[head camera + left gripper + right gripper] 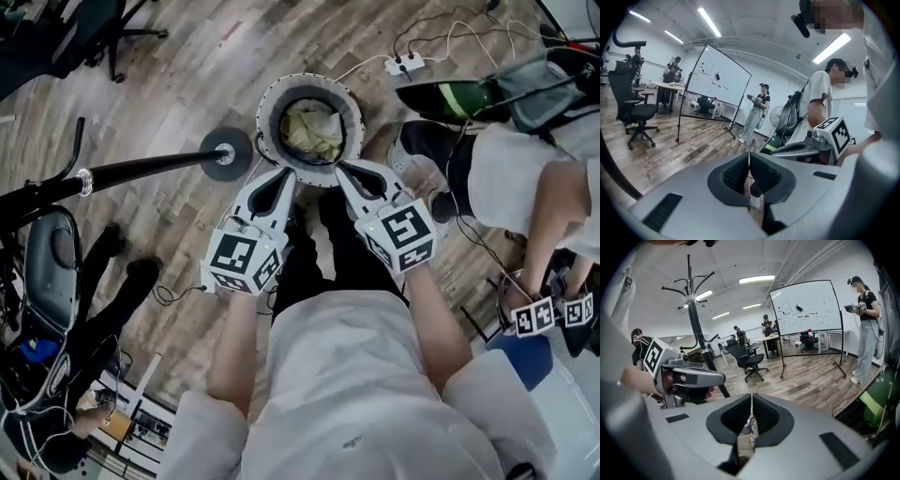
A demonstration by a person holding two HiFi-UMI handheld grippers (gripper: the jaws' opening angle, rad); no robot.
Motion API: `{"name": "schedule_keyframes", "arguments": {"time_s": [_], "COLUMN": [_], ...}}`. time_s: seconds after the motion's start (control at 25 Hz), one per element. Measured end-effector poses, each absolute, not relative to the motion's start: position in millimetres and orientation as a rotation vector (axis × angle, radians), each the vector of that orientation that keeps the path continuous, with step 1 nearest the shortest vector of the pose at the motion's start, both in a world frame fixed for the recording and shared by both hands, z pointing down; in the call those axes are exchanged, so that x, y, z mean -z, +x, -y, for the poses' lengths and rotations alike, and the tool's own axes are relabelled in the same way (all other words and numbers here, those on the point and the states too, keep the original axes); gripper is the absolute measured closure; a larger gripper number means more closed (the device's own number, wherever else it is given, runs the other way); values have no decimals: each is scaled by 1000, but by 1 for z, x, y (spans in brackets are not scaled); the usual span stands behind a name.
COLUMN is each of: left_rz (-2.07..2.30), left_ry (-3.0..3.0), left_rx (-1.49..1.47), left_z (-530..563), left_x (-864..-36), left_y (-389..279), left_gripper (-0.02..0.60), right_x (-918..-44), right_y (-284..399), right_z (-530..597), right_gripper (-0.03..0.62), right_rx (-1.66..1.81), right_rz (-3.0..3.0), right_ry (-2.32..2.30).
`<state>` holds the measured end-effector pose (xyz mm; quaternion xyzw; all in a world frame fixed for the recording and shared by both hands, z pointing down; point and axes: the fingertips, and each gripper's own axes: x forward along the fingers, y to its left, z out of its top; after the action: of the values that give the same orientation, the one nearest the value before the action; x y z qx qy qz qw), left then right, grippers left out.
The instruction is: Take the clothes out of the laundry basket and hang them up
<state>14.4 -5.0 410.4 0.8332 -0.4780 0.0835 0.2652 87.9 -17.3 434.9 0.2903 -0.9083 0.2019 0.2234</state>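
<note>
The round laundry basket [272, 101] stands on the wood floor straight ahead of me, with a crumpled pale yellow-green garment [313, 129] inside it. My left gripper [286, 172] hovers at the basket's near-left rim, its jaws together with nothing between them. My right gripper [343, 169] hovers at the near-right rim, jaws likewise together and empty. In the left gripper view the left gripper [749, 153] has its tips touching; the right gripper [751, 395] looks the same in its own view. The black coat rack [693, 301] stands to the left, its round base [225, 153] beside the basket.
A person stands close on the right holding another pair of grippers [553, 314]. A green bag [464, 96] and a power strip [405, 64] with cables lie behind the basket. An office chair [84, 28], a rolling whiteboard [719, 79] and several people are farther off.
</note>
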Motion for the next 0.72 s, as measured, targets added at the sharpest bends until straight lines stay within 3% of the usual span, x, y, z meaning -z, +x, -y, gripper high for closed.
{"name": "schedule_keyframes", "arguments": {"time_s": [0.72], "left_rz": [1369], "left_ry": [2098], "left_rx": [-253], "left_z": [54], "left_x": [-510], "left_y": [9], "left_gripper": [568], "right_x": [-554], "right_y": [83], "right_z": [61], "right_gripper": [542], "right_rx": [-648], "right_rz": [2385], "right_ry": [618]}}
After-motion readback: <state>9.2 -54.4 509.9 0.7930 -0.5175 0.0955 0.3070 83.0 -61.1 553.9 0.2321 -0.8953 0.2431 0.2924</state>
